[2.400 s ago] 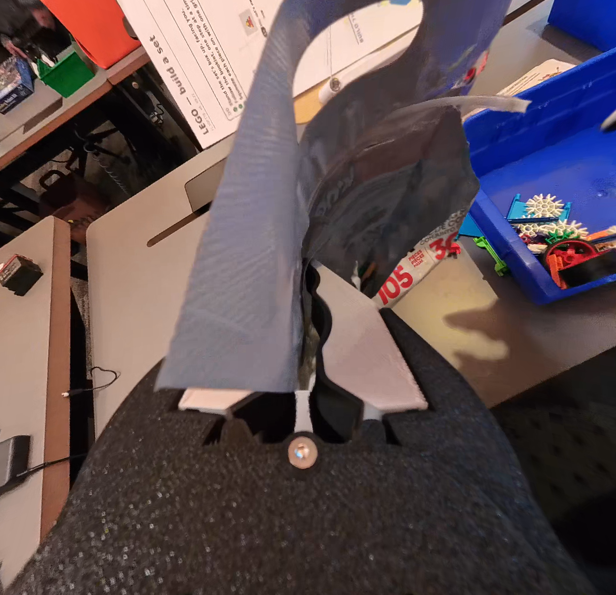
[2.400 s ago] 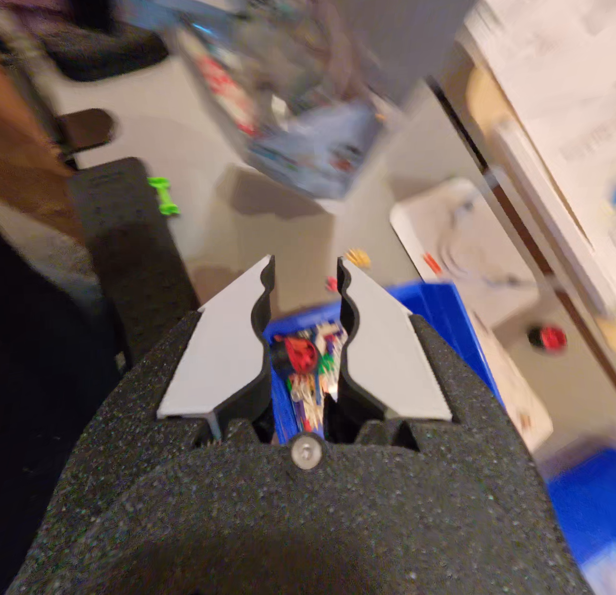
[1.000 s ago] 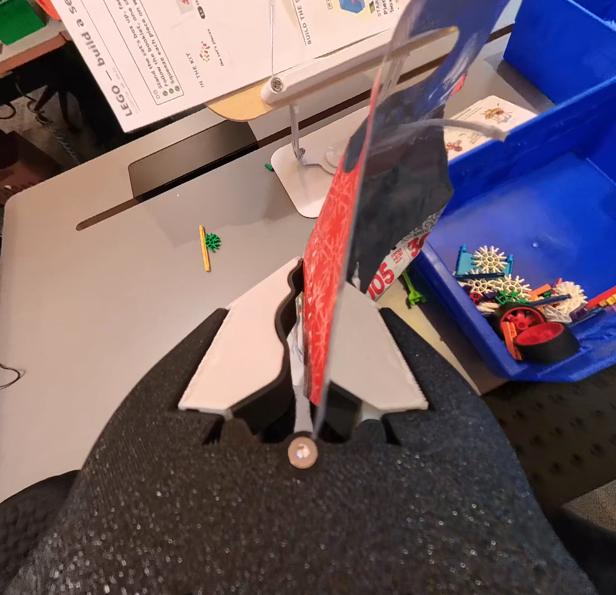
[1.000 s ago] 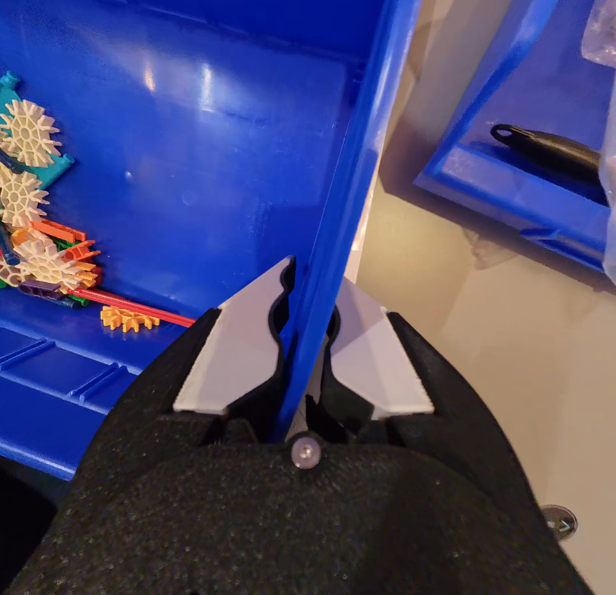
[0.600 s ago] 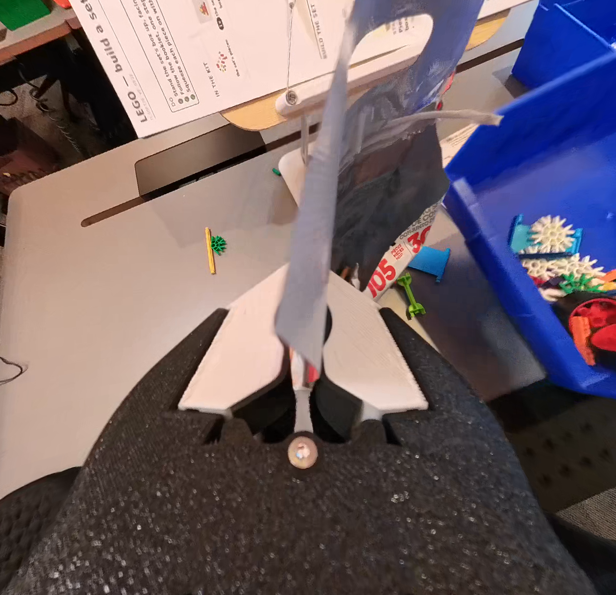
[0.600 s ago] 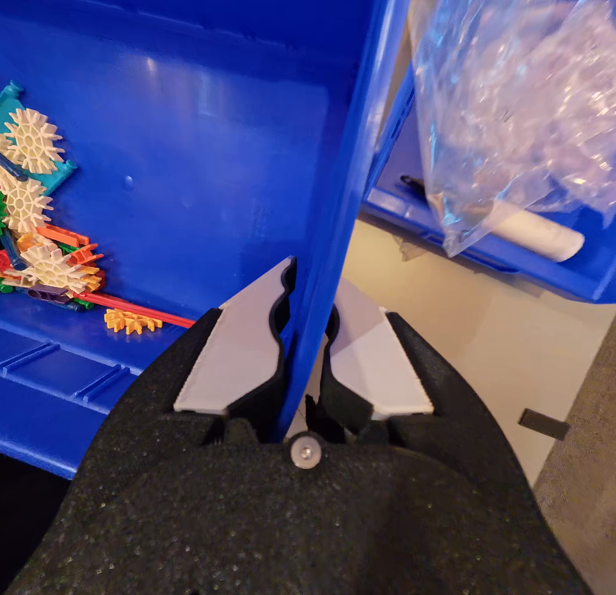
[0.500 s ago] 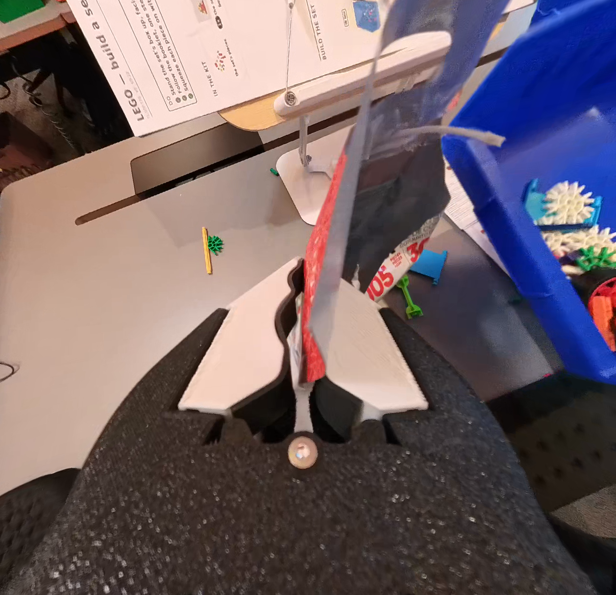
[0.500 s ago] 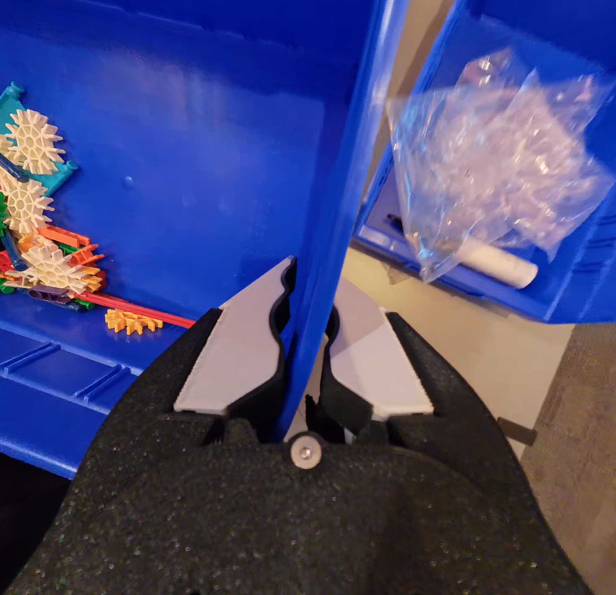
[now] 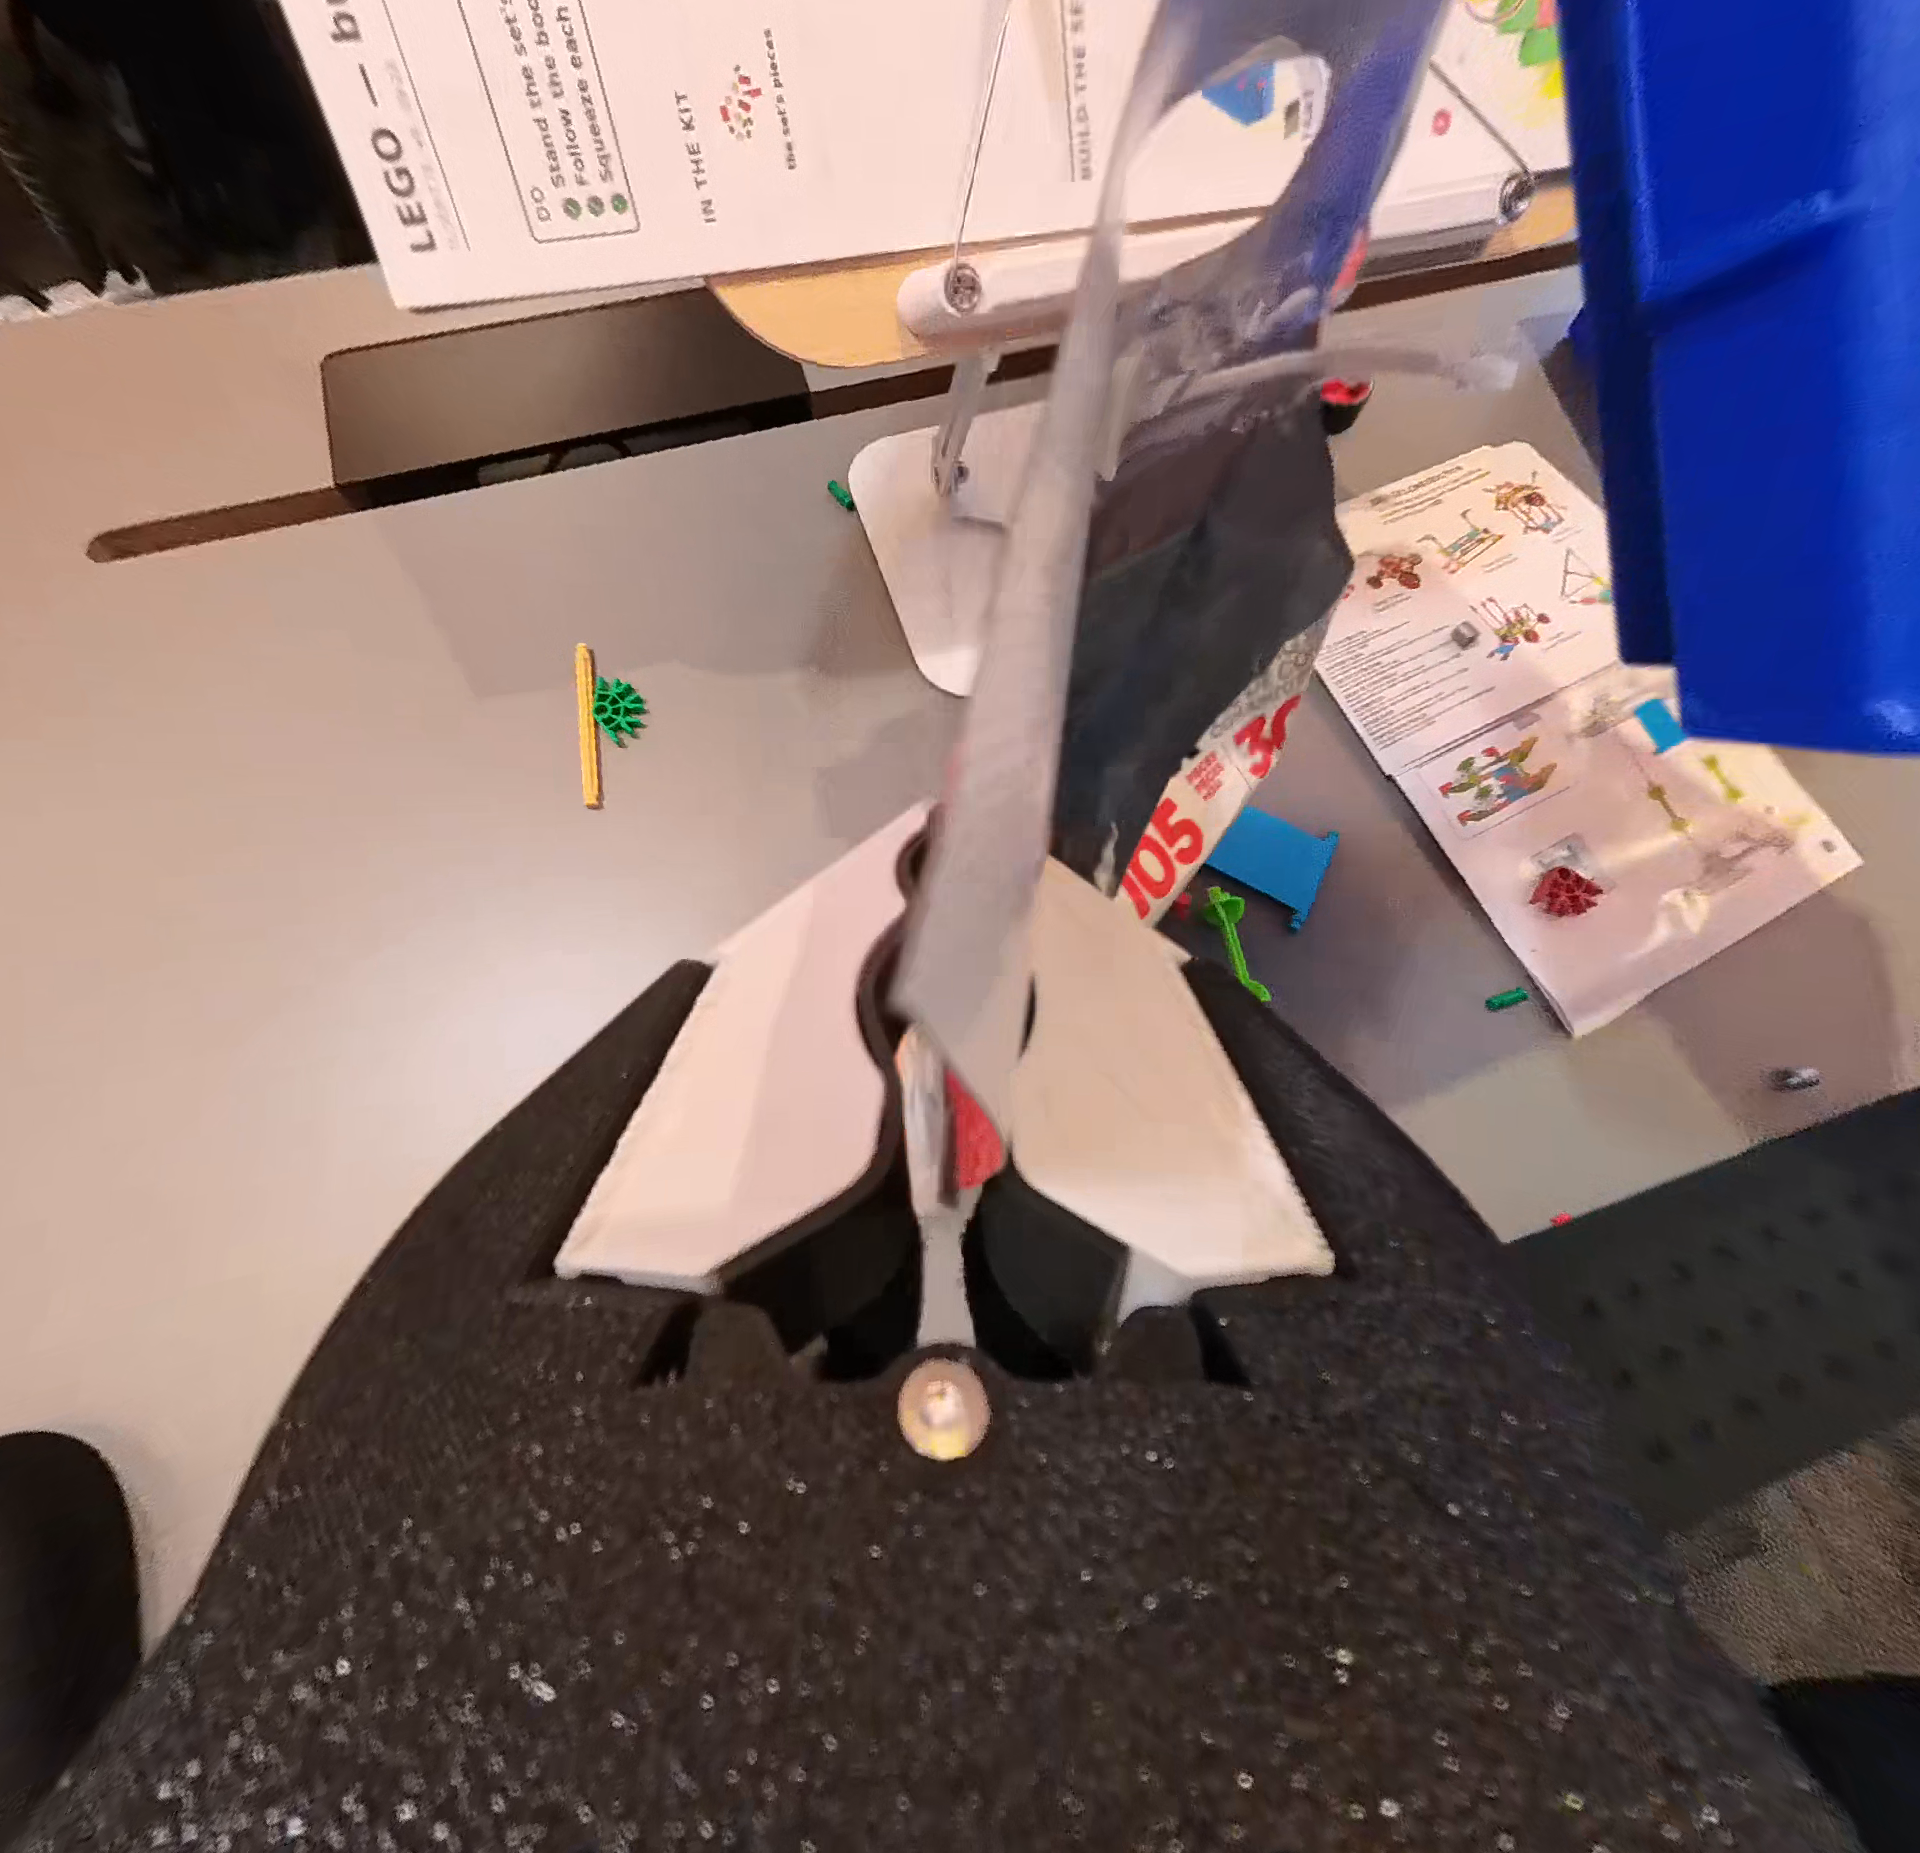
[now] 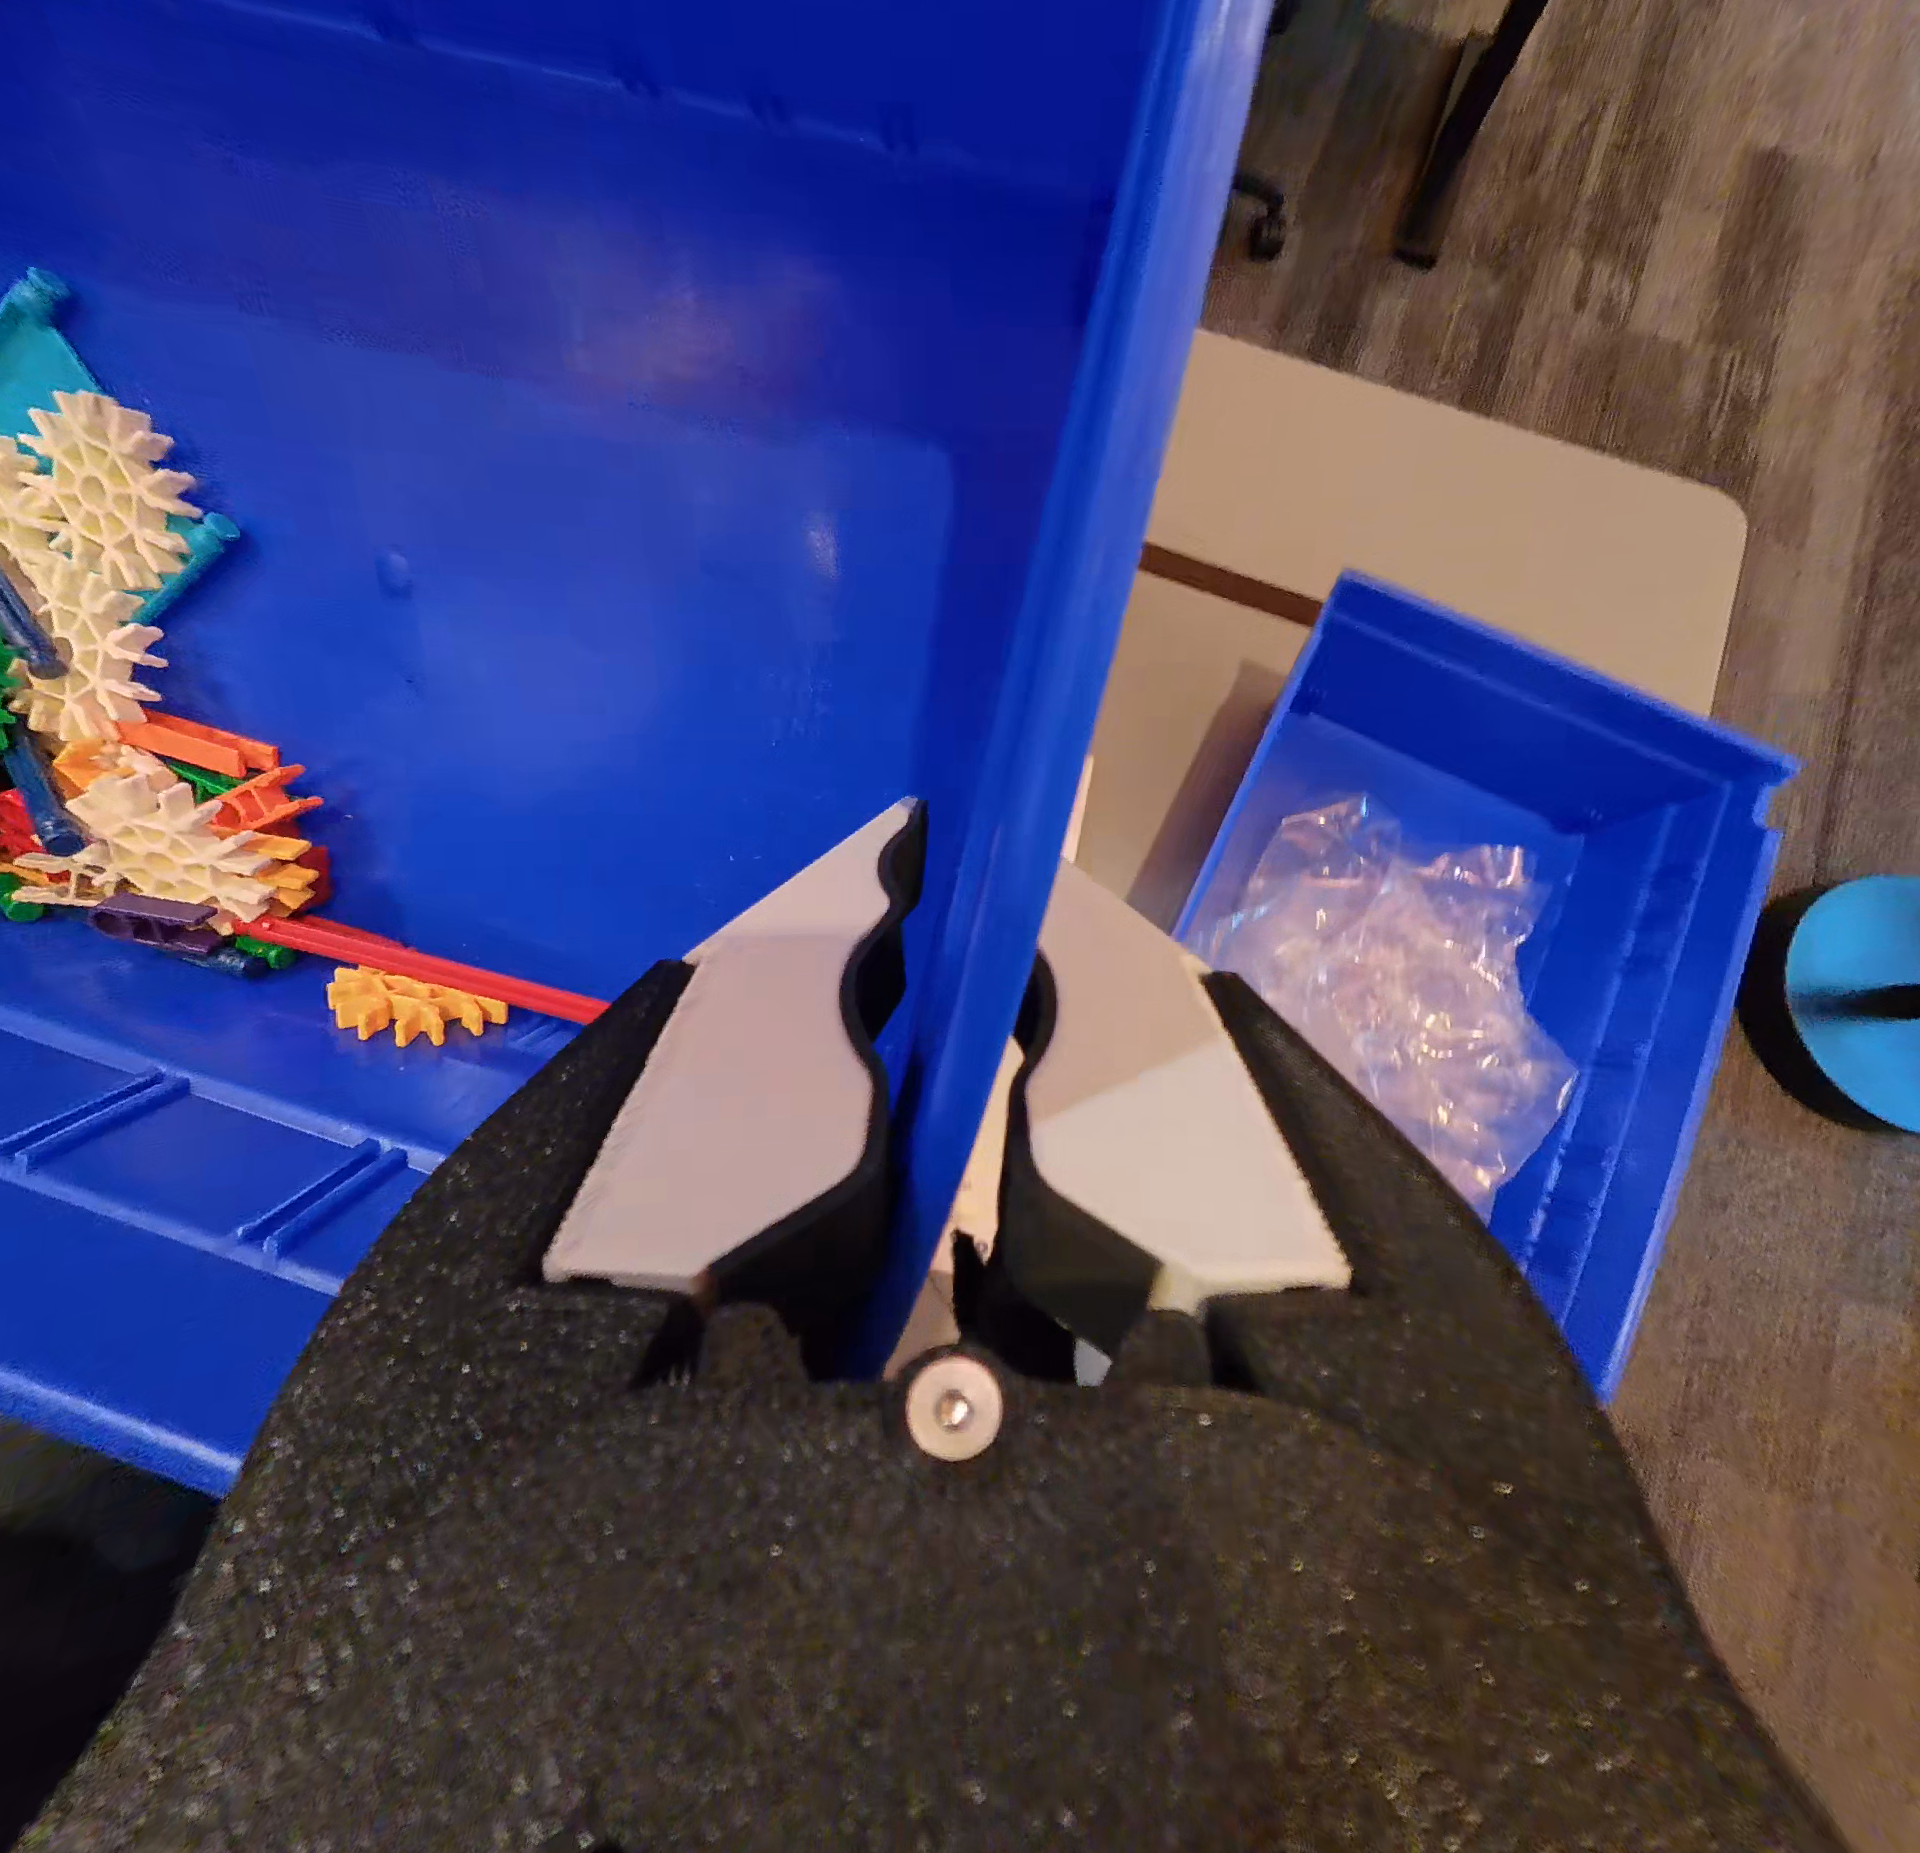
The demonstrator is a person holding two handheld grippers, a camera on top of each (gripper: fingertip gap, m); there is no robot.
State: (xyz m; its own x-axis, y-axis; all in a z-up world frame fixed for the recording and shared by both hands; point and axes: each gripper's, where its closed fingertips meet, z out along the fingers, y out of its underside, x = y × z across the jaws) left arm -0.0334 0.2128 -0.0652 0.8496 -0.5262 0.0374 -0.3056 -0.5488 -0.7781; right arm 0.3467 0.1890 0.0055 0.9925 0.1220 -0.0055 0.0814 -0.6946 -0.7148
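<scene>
My left gripper [image 9: 971, 868] is shut on the top flap of a printed toy bag [image 9: 1174, 598], blue and red with a cut-out handle. The bag hangs open over the grey table [image 9: 312, 868]. My right gripper [image 10: 977, 868] is shut on the side wall of a large blue bin [image 10: 1070, 453] and holds it lifted and tilted. Several coloured construction-toy pieces [image 10: 135, 764], with white snowflake connectors and orange and red rods, lie piled in the bin's low left corner. The bin's underside shows at the top right of the left wrist view [image 9: 1745, 349].
An instruction sheet on a white stand [image 9: 935, 110] is at the back. A leaflet [image 9: 1558, 723], a blue panel [image 9: 1273, 858], a green rod [image 9: 1236, 936] and a yellow rod with a green connector [image 9: 603, 723] lie on the table. A second blue bin [image 10: 1558, 920] holds a clear plastic bag [image 10: 1382, 993]. The gap from one gripper's tips to the other's is roughly 40 cm. To the blue panel [image 9: 1273, 858]: left tips about 25 cm, right tips about 35 cm.
My right gripper closed on the blue bin's wall and lifted it off the table, baring the leaflet beneath. The pieces stayed in its corner. The bag in my left gripper swung and twisted.
</scene>
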